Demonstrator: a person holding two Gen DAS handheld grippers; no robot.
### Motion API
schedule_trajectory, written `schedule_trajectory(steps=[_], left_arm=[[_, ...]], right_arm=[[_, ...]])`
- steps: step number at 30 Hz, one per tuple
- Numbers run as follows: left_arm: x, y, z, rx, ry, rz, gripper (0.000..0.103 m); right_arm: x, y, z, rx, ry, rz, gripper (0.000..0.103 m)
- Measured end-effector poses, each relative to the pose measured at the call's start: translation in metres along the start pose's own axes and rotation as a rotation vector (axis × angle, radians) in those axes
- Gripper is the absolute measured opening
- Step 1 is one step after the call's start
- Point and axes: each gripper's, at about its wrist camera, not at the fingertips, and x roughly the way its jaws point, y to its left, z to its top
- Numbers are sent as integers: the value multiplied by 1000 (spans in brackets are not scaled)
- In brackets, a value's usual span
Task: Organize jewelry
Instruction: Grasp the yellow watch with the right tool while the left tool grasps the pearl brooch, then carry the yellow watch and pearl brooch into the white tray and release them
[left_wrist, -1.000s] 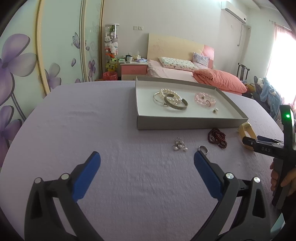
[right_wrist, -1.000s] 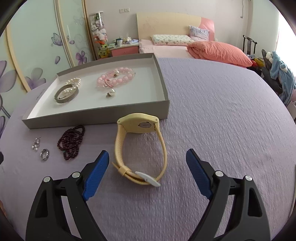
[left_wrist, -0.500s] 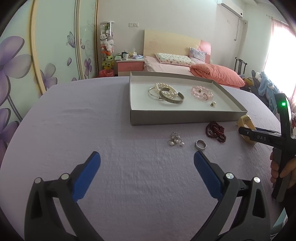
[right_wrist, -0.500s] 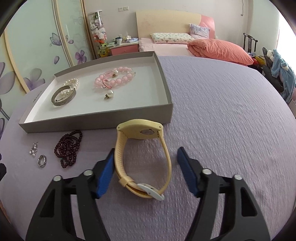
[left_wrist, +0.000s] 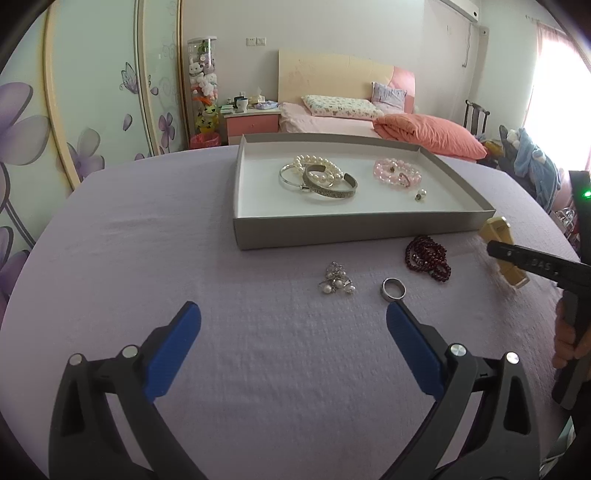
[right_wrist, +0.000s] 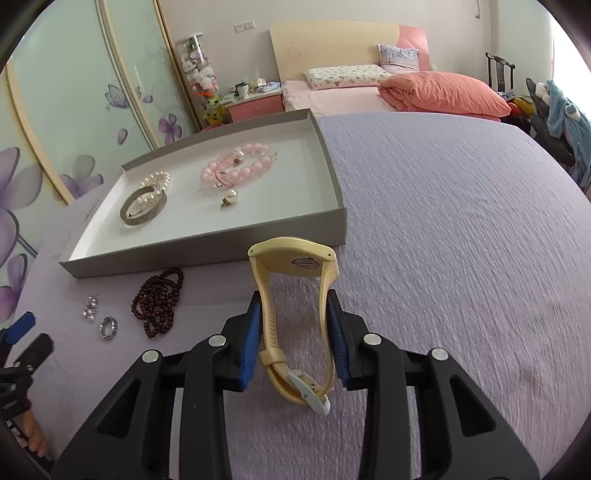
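The right gripper (right_wrist: 293, 328) has its blue fingers (right_wrist: 251, 341) pressed in against both sides of the yellow watch (right_wrist: 295, 317), one pad on each strap, so the band is clamped between them. The watch stands on edge on the purple cloth (right_wrist: 443, 240), its face end beyond the fingertips and its white buckle back between the finger bases. Just past the face is the near wall of the grey tray (right_wrist: 207, 254), close to its right corner. To the right of these fingers the cloth lies bare out to its edge.

The left gripper (left_wrist: 293, 325) hangs with its fingers (left_wrist: 410, 343) spread wide and nothing between them. A silver ring (left_wrist: 393, 288) lies just ahead of the right fingertip, a small cluster of pearl earrings (left_wrist: 335, 282) ahead of the gap, and a dark red bead bracelet (left_wrist: 428, 258) farther right, all on open cloth in front of the tray. Left of these fingers the cloth is bare.

Inside the tray sit a silver bangle (left_wrist: 330, 184) overlapping a pearl bracelet (left_wrist: 317, 164) on the left, a pink bead bracelet (left_wrist: 397, 173) on the right, and one small pearl earring (left_wrist: 420, 194) near it.
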Motion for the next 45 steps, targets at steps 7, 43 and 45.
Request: schedule_trajectory(steps=[7,43,45], left_arm=[[24,-9,10,9,47,10,72],[-4,22,31,-71,10,-51,6],[-16,22,34,-69,-12,-60,6]], right_arm=[[-6,2,2,13,1,39,35],[-35,27,1,-25,-23,127,36],[-38,32,0,-37,-25,134,36]])
